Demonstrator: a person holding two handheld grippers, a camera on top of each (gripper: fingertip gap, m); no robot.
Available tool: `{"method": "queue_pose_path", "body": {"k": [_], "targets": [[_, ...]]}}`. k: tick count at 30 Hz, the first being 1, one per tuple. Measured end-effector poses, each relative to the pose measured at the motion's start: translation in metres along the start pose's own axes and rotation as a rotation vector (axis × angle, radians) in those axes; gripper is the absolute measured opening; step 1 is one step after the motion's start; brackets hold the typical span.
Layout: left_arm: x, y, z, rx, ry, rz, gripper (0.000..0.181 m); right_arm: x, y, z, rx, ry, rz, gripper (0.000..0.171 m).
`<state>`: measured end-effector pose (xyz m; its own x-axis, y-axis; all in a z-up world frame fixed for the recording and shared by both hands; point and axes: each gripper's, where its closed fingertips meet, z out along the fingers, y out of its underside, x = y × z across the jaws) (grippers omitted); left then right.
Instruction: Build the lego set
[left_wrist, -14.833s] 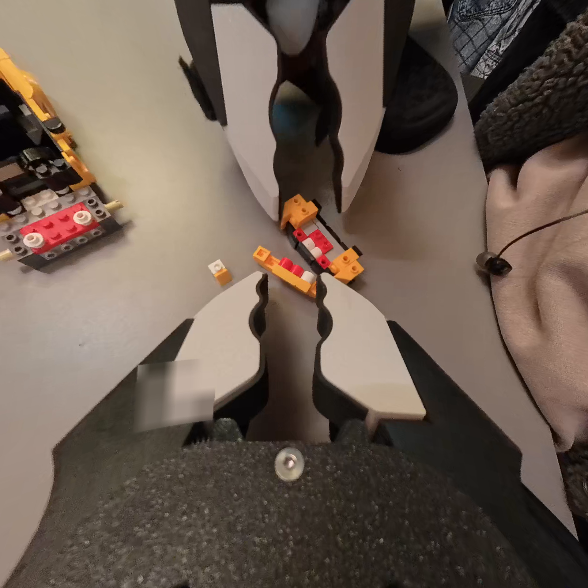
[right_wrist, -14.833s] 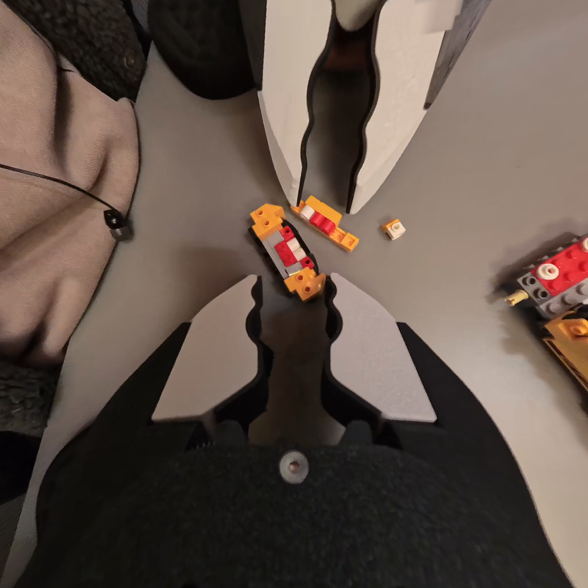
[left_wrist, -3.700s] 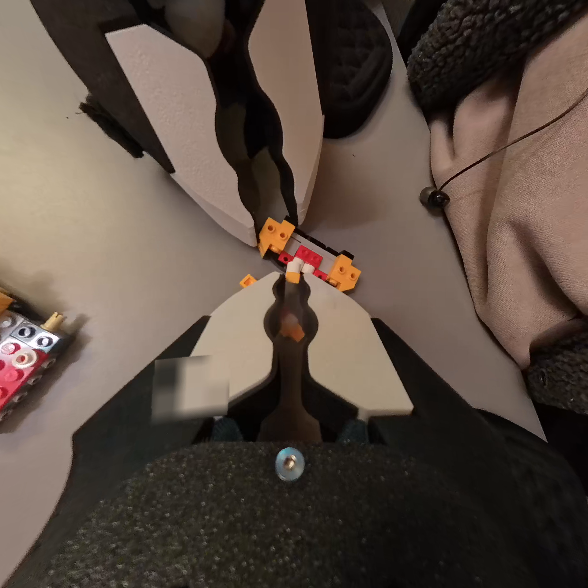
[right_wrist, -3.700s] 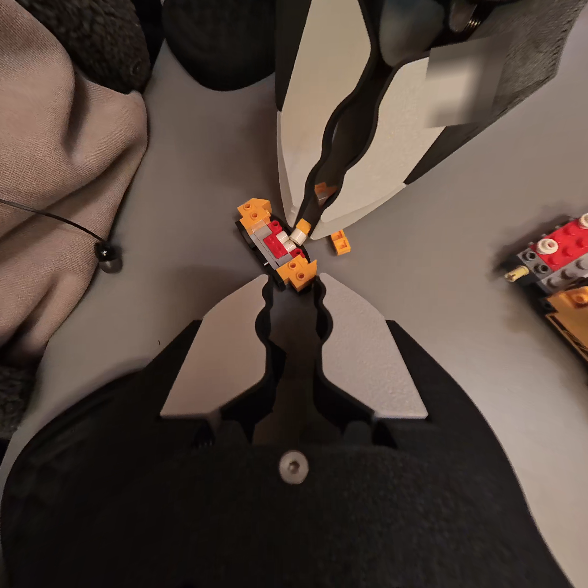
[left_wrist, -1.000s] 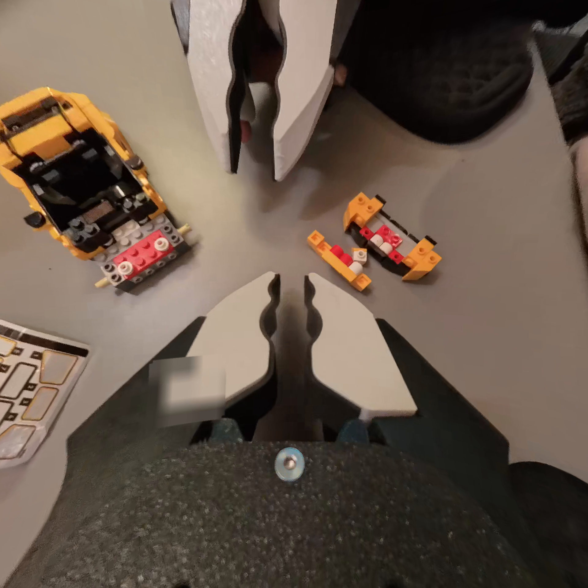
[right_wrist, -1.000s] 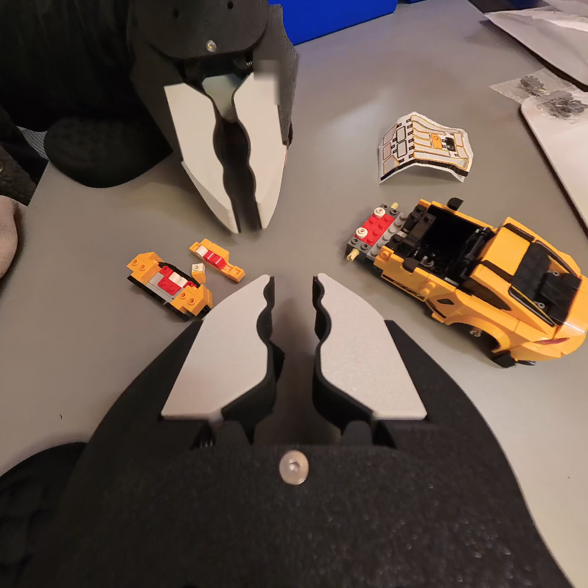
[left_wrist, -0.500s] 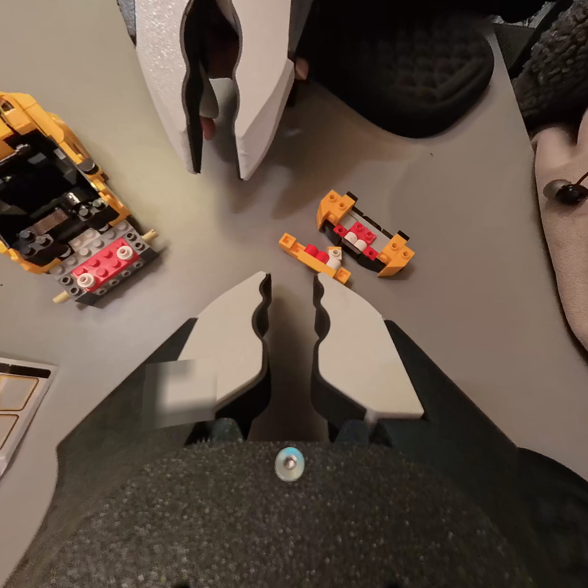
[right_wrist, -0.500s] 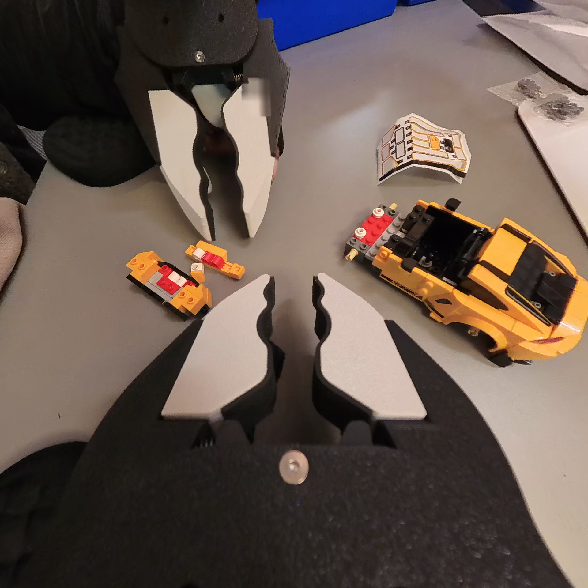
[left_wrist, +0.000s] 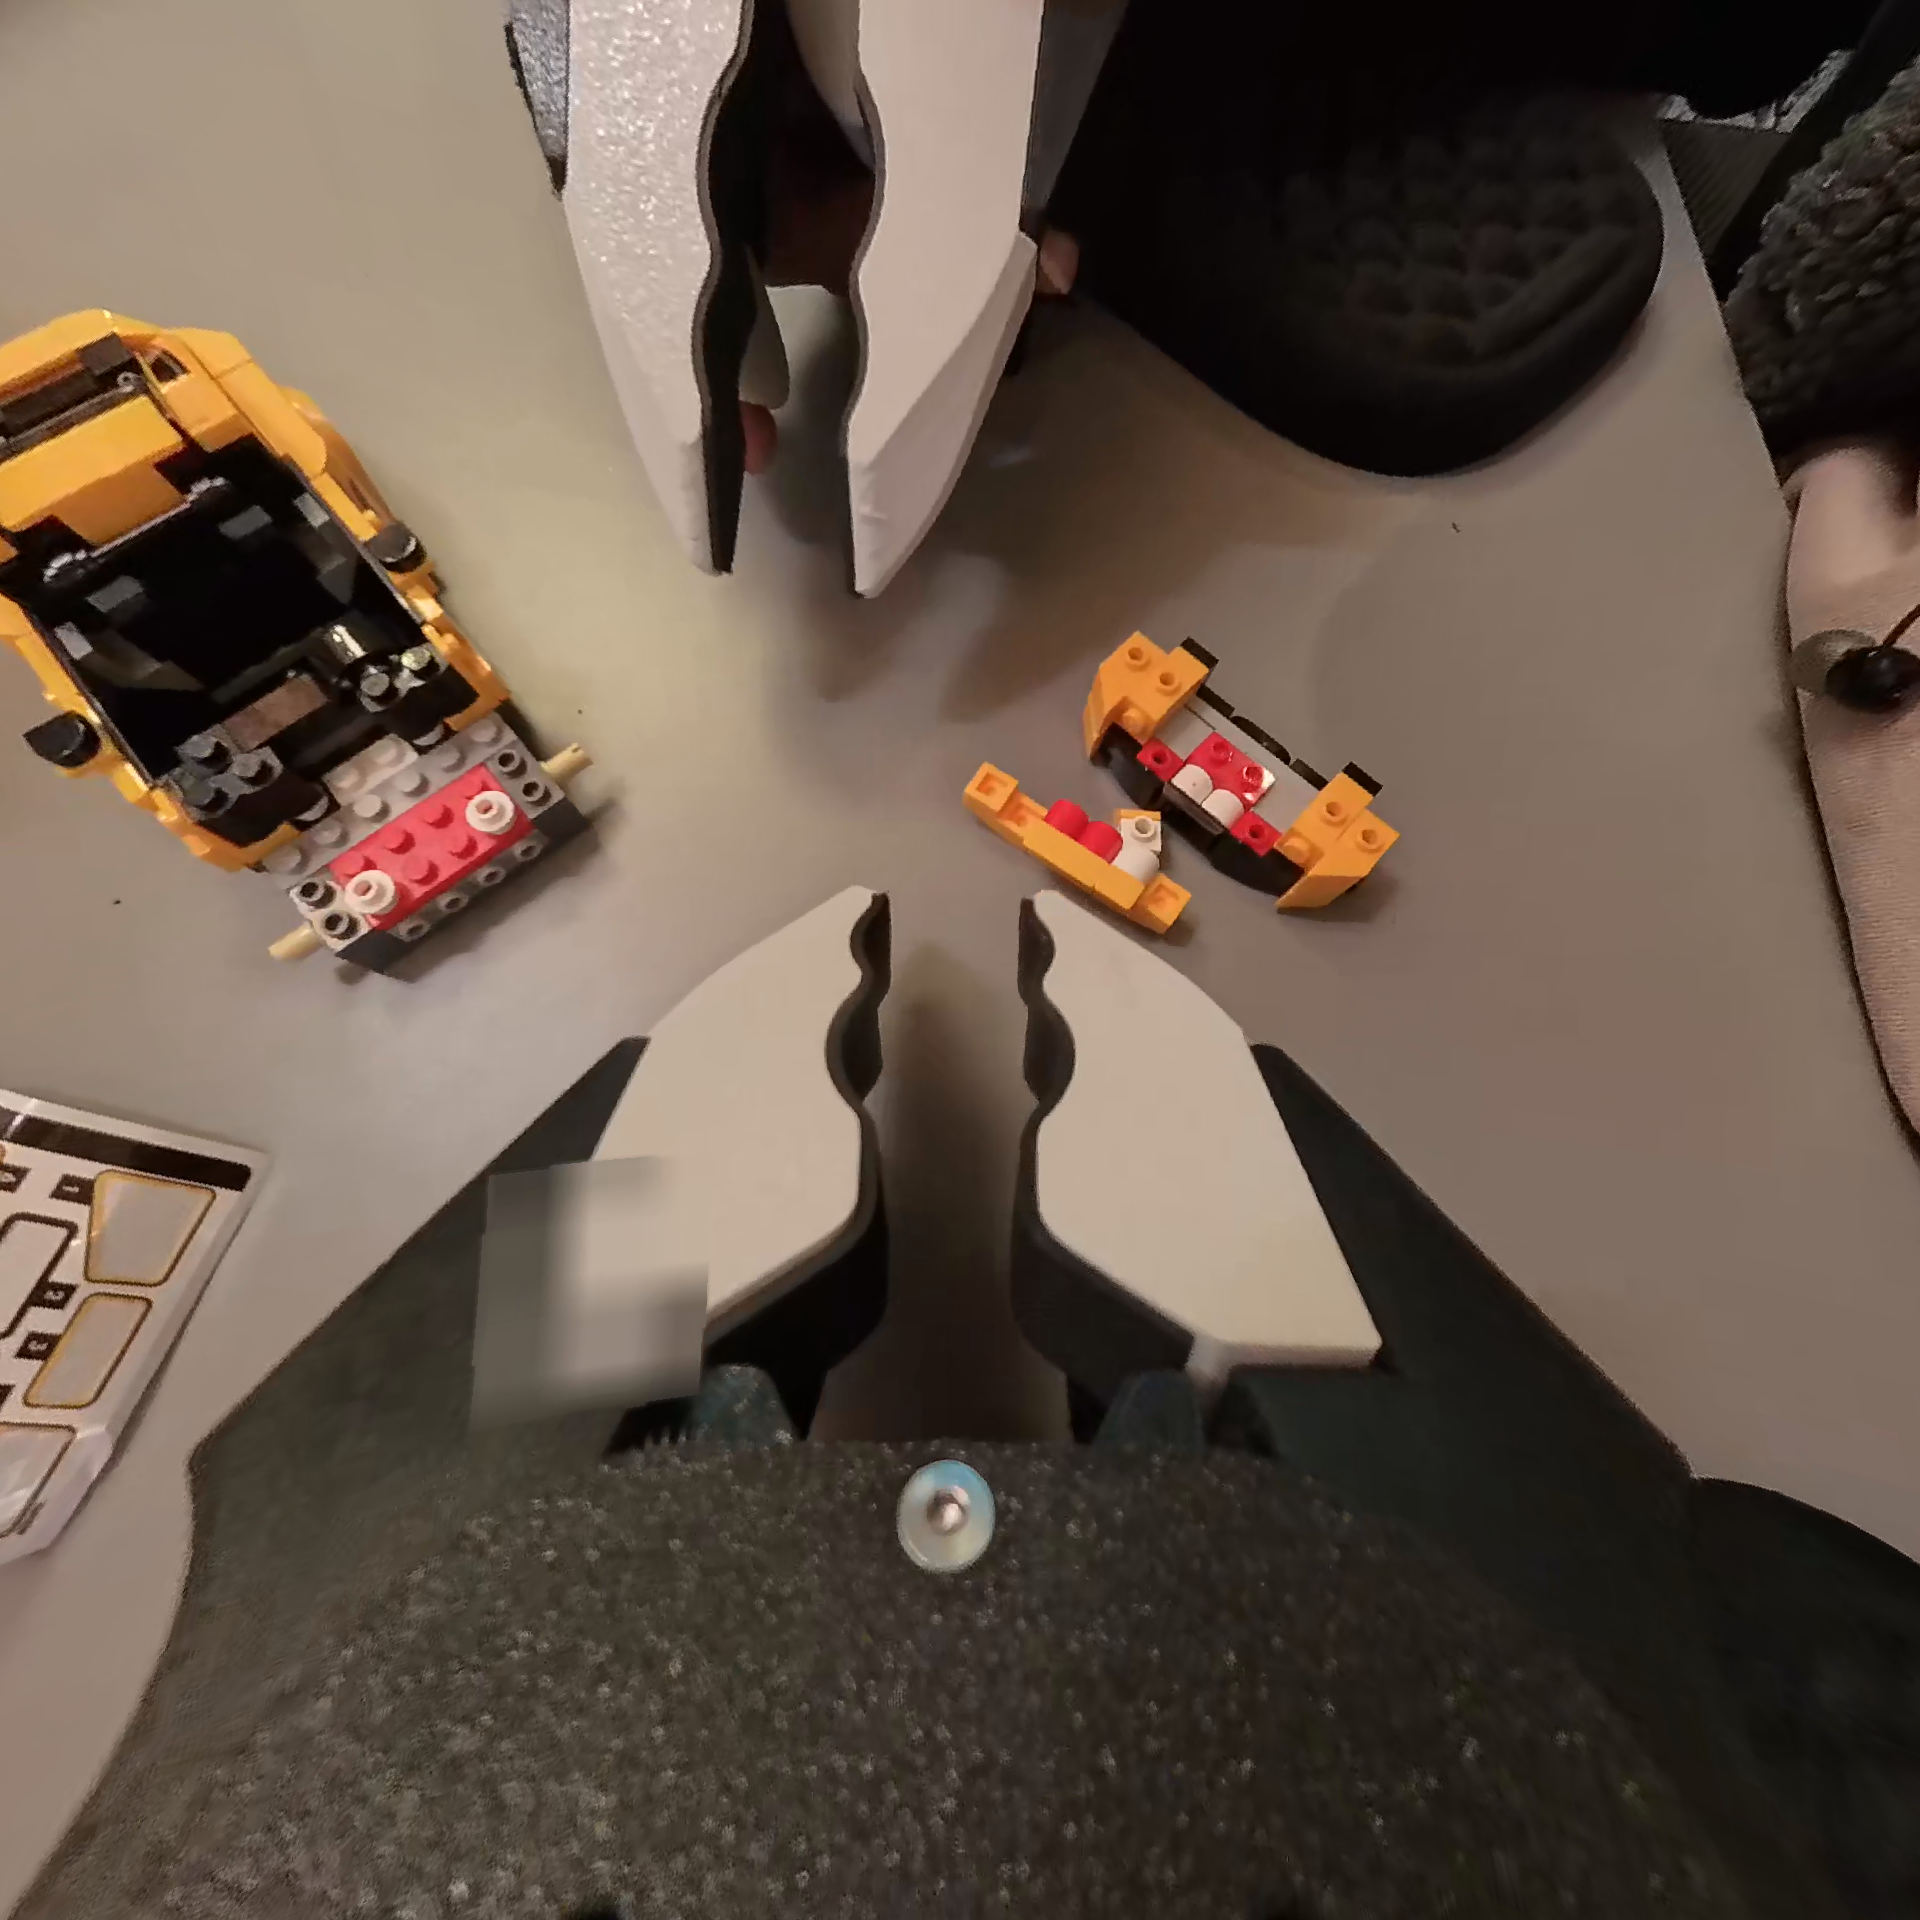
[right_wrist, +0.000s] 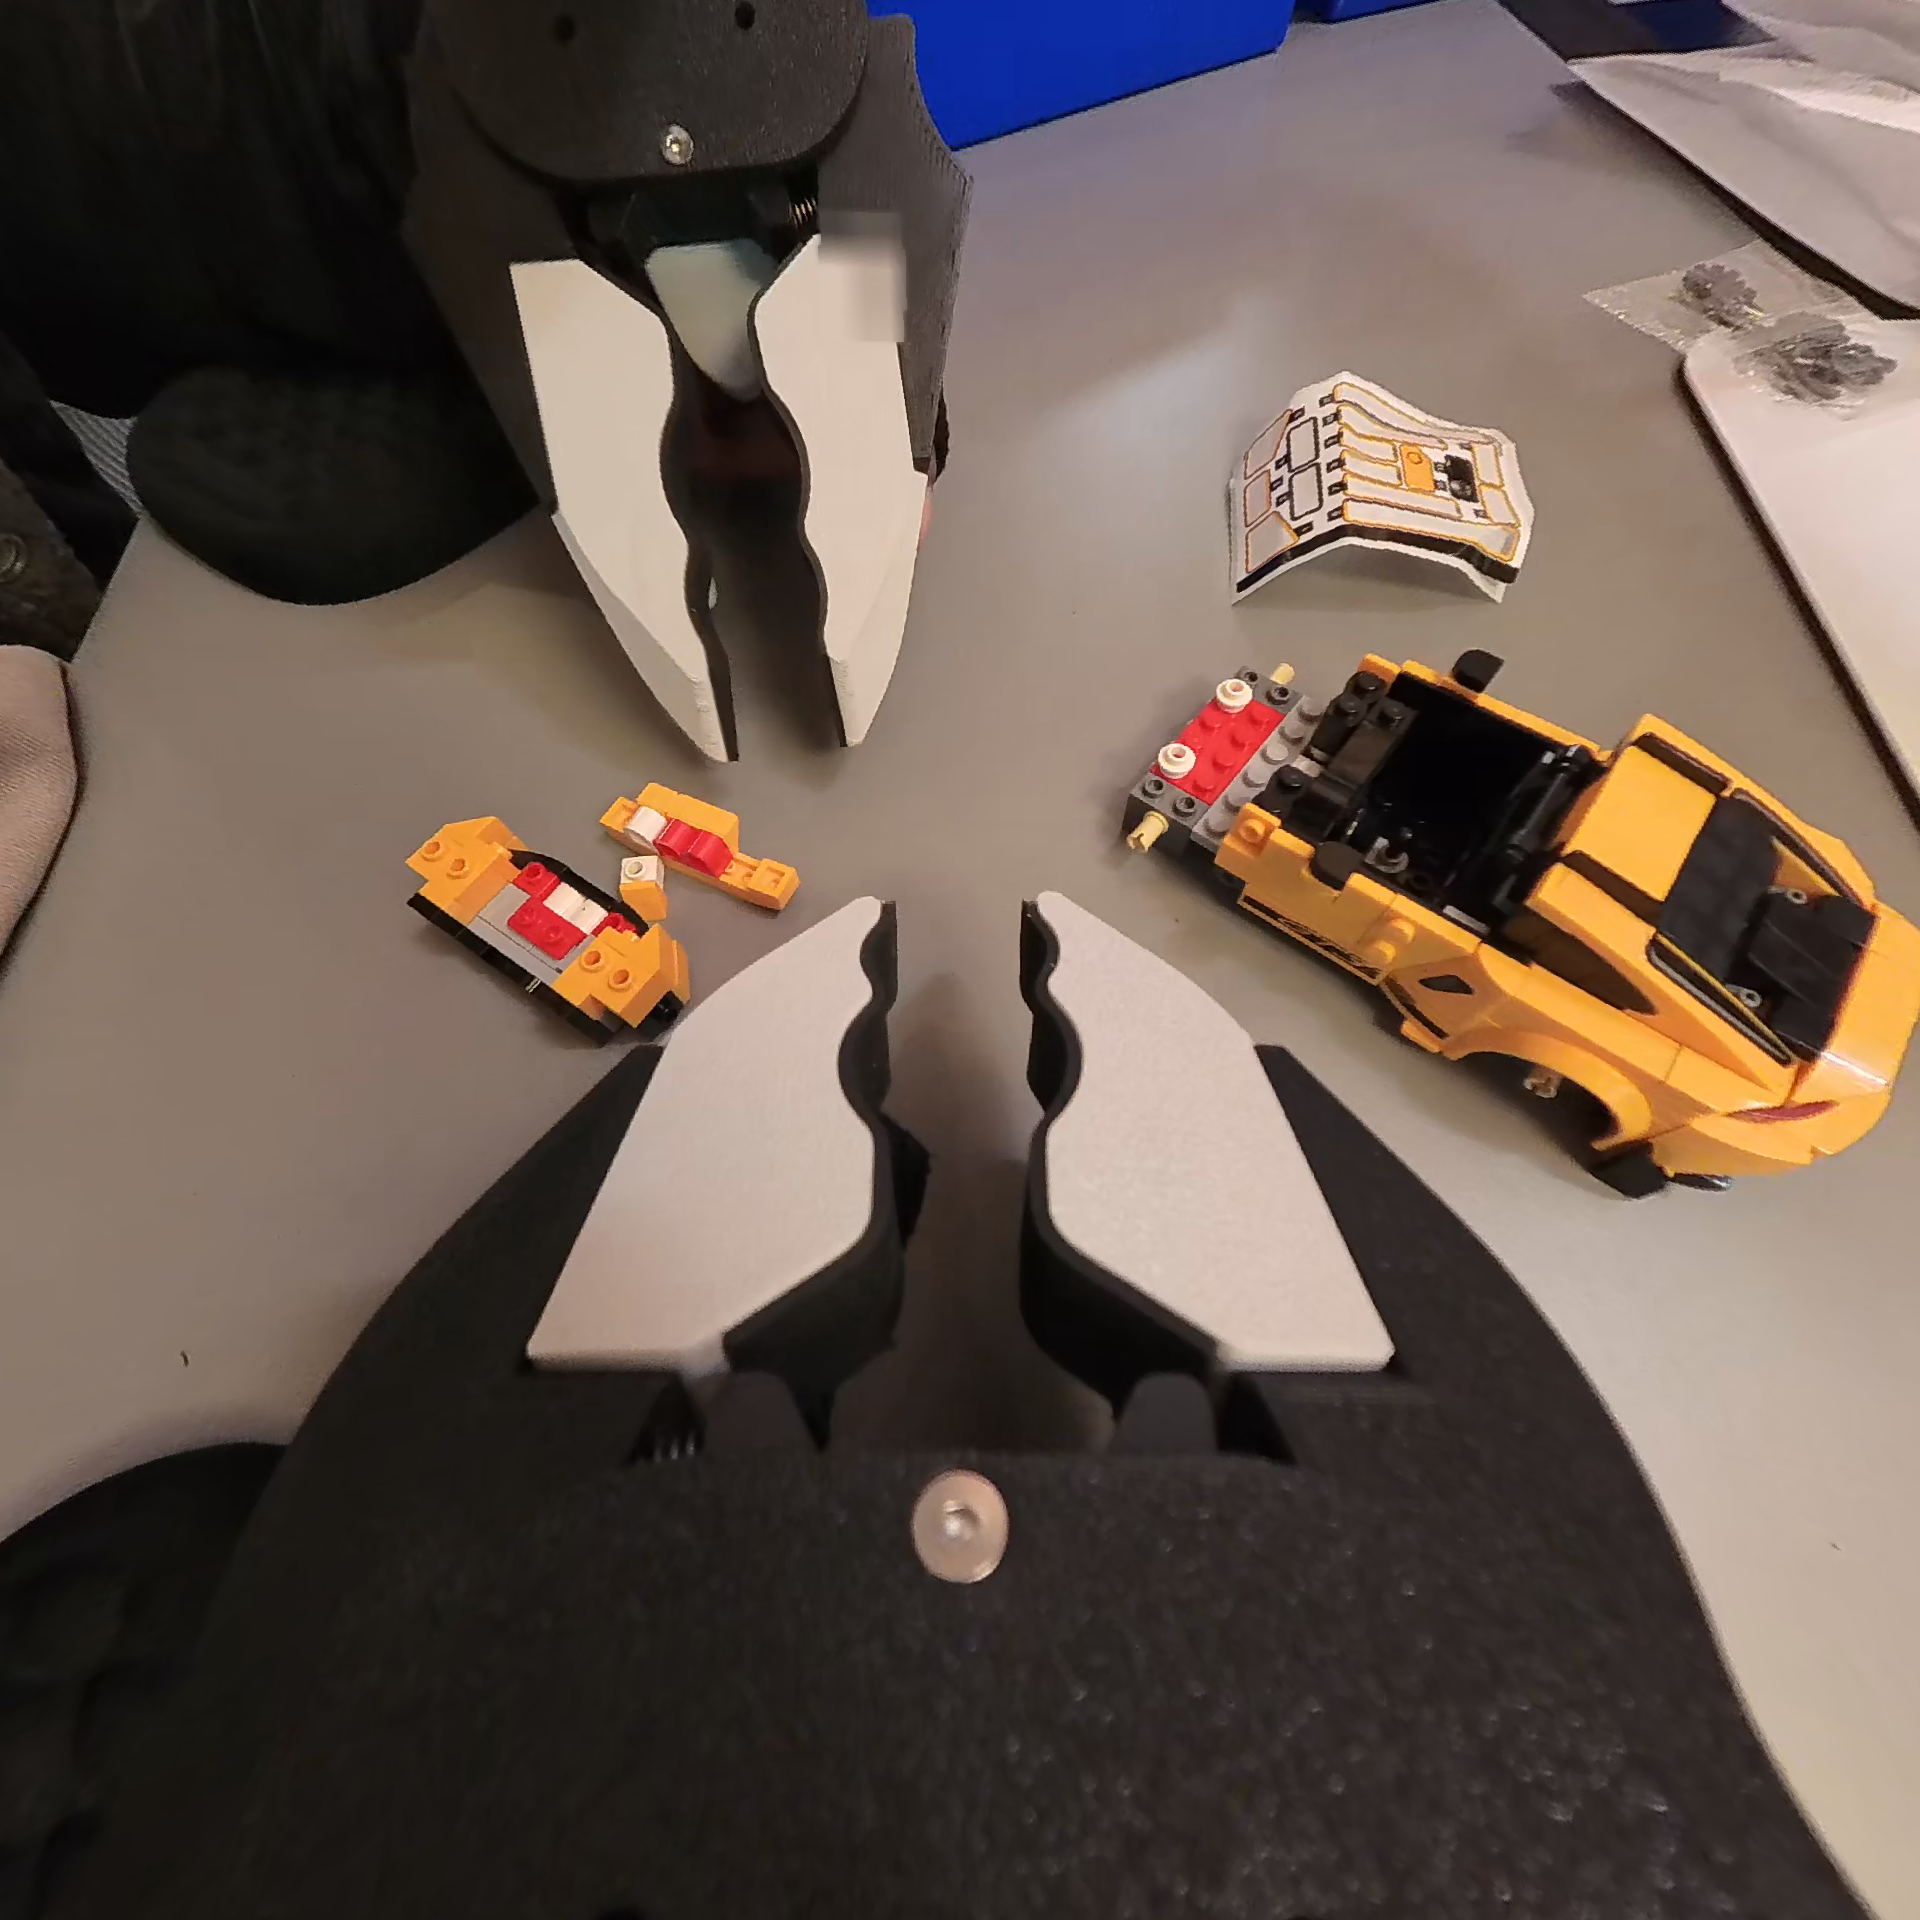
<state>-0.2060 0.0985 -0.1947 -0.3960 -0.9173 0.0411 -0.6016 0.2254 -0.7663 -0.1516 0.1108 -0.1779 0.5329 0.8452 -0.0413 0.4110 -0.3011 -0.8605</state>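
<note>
No writing can be read (the sticker sheet (right_wrist: 1377, 488) shows only outlined shapes).

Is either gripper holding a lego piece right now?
No: the left gripper and right gripper are both open and empty, above the table.

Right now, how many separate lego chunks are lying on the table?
3: the yellow car on the right, the bumper-like piece on the left, and the small orange strip beside it. Loose bits may hide behind the fingers.
</note>
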Motion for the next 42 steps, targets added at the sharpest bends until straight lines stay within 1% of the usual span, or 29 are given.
{"method": "queue_pose_path", "body": {"k": [6, 12, 18, 25, 26, 28, 30, 42], "targets": [[0.004, -0.006, -0.001, 0.036, 0.019, 0.014, 0.027, 0.002, -0.003, -0.001, 0.015, 0.015, -0.002, 0.022], [0.016, 0.001, 0.004, -0.012, 0.080, 0.022, 0.034, 0.008, -0.010, -0.006, 0.064, 0.049, 0.007, 0.022], [0.030, 0.009, 0.006, -0.075, 0.141, 0.041, 0.035, 0.009, -0.011, -0.007, 0.067, 0.063, 0.001, 0.022], [0.030, 0.002, 0.016, -0.095, 0.099, 0.009, 0.031, 0.008, -0.008, -0.005, 0.052, 0.053, 0.001, 0.022], [0.030, 0.001, 0.018, -0.094, 0.086, 0.010, 0.028, 0.007, -0.008, -0.005, 0.048, 0.052, 0.000, 0.022], [0.025, 0.003, 0.019, -0.115, 0.046, 0.032, 0.013, 0.007, -0.007, -0.004, 0.042, 0.050, -0.003, 0.022], [0.018, 0.005, 0.016, -0.111, 0.009, 0.067, 0.009, 0.006, -0.006, -0.004, 0.039, 0.048, -0.007, 0.022], [-0.003, 0.007, 0.006, -0.088, -0.068, 0.036, 0.008, 0.004, -0.005, -0.004, 0.033, 0.045, -0.021, 0.022]]}}
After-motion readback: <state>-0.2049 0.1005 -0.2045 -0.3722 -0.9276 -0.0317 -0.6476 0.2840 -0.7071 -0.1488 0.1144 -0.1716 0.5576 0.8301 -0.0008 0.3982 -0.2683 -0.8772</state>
